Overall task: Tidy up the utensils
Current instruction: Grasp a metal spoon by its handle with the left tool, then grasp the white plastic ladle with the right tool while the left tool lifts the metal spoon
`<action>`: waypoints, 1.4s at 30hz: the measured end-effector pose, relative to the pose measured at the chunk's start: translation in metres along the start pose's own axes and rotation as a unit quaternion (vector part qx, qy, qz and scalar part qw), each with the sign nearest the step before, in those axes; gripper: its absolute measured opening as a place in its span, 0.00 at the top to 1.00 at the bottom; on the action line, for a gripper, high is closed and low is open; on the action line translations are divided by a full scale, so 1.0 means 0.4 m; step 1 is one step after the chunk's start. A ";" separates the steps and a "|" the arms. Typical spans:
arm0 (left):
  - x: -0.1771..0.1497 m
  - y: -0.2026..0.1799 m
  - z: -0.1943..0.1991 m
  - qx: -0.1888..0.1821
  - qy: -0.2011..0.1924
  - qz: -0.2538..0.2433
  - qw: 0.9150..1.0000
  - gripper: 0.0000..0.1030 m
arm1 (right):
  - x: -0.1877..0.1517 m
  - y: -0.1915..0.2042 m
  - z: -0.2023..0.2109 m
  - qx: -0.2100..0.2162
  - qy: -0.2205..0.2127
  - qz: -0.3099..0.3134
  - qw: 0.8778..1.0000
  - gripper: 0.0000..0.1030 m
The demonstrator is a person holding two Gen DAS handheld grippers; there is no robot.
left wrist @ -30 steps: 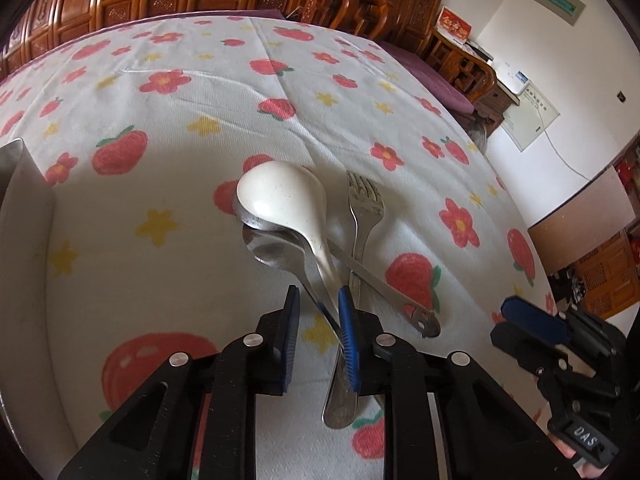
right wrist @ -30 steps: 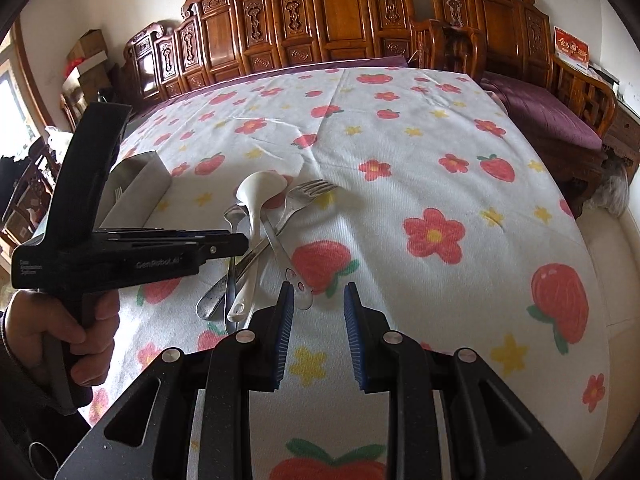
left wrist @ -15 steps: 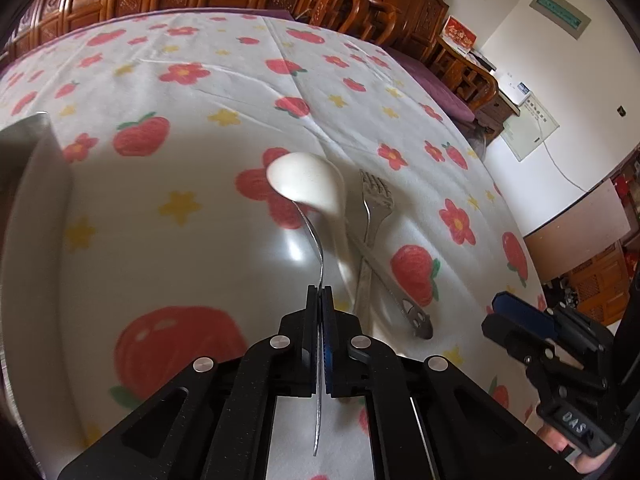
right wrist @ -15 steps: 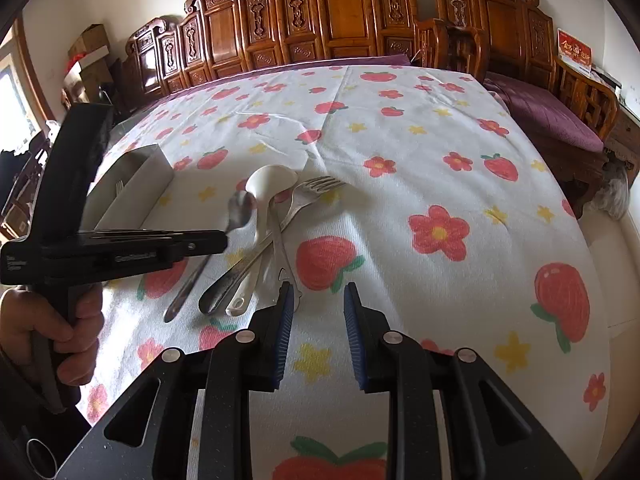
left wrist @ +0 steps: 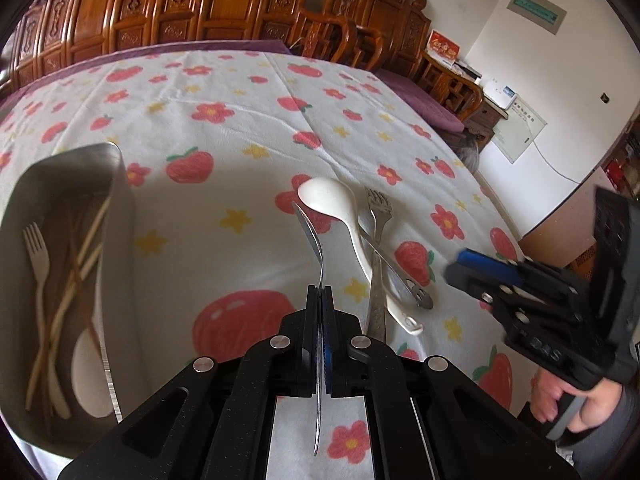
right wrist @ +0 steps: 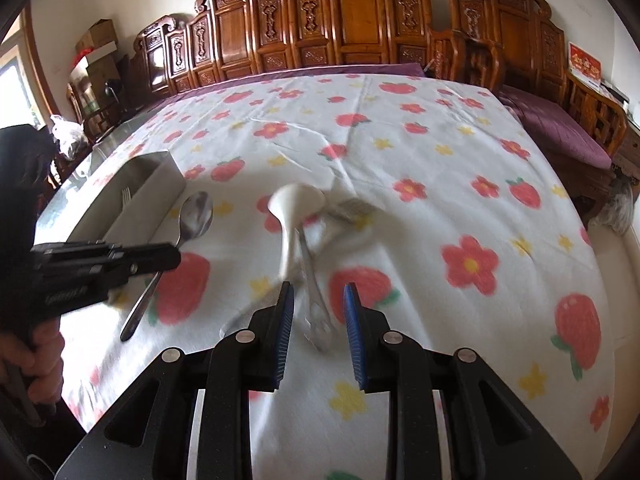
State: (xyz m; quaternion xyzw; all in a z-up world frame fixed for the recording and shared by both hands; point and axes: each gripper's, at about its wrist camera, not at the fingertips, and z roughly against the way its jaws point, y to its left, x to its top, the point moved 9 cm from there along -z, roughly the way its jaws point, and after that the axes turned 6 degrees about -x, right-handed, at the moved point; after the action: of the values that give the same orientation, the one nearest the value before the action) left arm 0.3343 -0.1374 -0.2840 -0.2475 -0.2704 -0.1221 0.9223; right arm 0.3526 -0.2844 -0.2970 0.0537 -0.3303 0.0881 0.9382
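My left gripper (left wrist: 321, 300) is shut on the handle of a metal spoon (left wrist: 310, 236), held edge-on above the cloth. From the right wrist view that spoon's bowl (right wrist: 196, 214) hangs just beside the metal tray (right wrist: 156, 176), in front of the left gripper (right wrist: 172, 254). On the cloth lie a white spoon (left wrist: 332, 204), a metal fork (left wrist: 378, 216) and a thin metal handle (left wrist: 416, 294) crossing under them. My right gripper (right wrist: 319, 312) is open and hovers over the near end of that handle (right wrist: 316, 312), not touching it.
The metal tray (left wrist: 116, 208) at the left holds a white fork (left wrist: 38, 248), wooden chopsticks (left wrist: 76, 268) and a white spoon (left wrist: 86, 364). A strawberry-and-flower tablecloth (right wrist: 440, 184) covers the table. Carved wooden chairs (right wrist: 352, 20) line the far edge.
The left gripper closed on the metal spoon, lifted it out of the pile and carried it left toward the tray. The right gripper moved in closer to the remaining utensils.
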 end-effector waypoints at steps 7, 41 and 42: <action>0.015 0.007 0.047 -0.021 -0.024 -0.010 0.999 0.99 | 0.044 0.054 -0.090 0.000 0.026 0.024 0.999 0.73; 0.067 0.018 0.211 0.008 -0.085 -0.030 0.996 0.99 | 0.126 0.111 -0.150 0.005 0.019 0.018 1.000 0.89; 0.066 0.020 0.215 0.008 -0.086 -0.030 0.996 0.99 | 0.136 0.117 -0.137 0.004 0.009 0.023 1.000 0.89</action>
State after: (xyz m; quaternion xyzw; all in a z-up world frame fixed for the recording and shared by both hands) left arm 0.3211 -0.0882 -0.2093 -0.2413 -0.3572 -0.1257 0.8935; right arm 0.4182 -0.2226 -0.3032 0.0494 -0.3224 0.1111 0.9387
